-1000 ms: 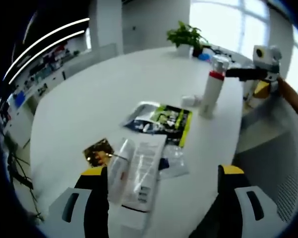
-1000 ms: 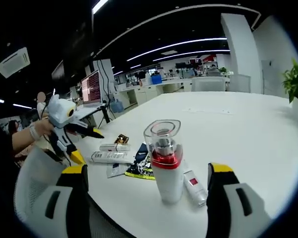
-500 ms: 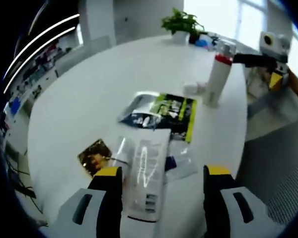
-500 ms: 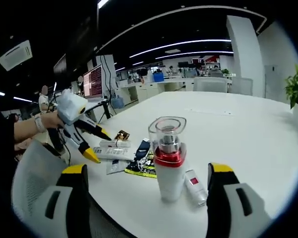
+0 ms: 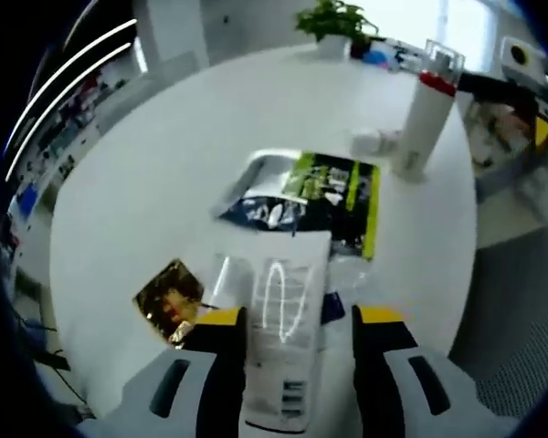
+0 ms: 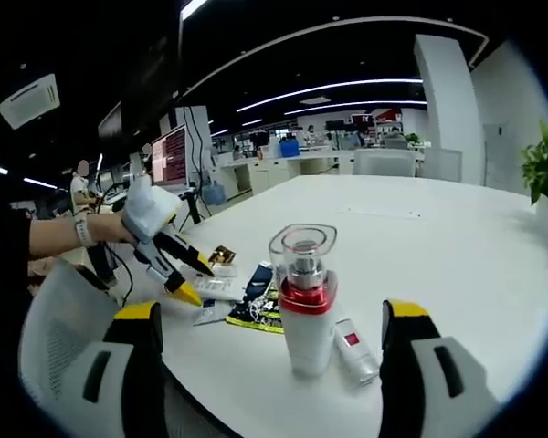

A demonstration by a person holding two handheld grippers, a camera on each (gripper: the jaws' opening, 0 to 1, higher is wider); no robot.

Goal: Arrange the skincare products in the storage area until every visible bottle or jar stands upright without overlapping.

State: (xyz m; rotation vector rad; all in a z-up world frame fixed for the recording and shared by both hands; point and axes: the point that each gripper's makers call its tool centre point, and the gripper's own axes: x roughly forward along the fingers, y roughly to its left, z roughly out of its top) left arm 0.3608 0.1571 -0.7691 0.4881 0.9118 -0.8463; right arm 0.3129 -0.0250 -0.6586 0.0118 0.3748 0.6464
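The white table [image 5: 164, 164] looks smooth and faintly glossy, and on it the standing bottle [image 6: 301, 315] has a matt white body, a shiny red collar and a clear plastic cap. At 7 o'clock in the left gripper view a crinkled gold foil sachet [image 5: 167, 299] glints, beside a white tube [image 5: 283, 333] in clear glossy film and a glossy printed pouch [image 5: 324, 196].

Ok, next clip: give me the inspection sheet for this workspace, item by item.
Surface: round white table, matte, no spills seen.
Job's things: white bottle with red collar and clear cap stands upright; small white tube lies flat beside it; large white tube lies flat between the left jaws.
Clutter: dark and green packet and gold sachet, both flat.
Grippers: left gripper open, jaws either side of the large tube; right gripper open, bottle ahead between its jaws, not gripped.
Cables: nothing seen on the table.
Surroundings: potted plant at the far edge; open office with desks and a monitor.
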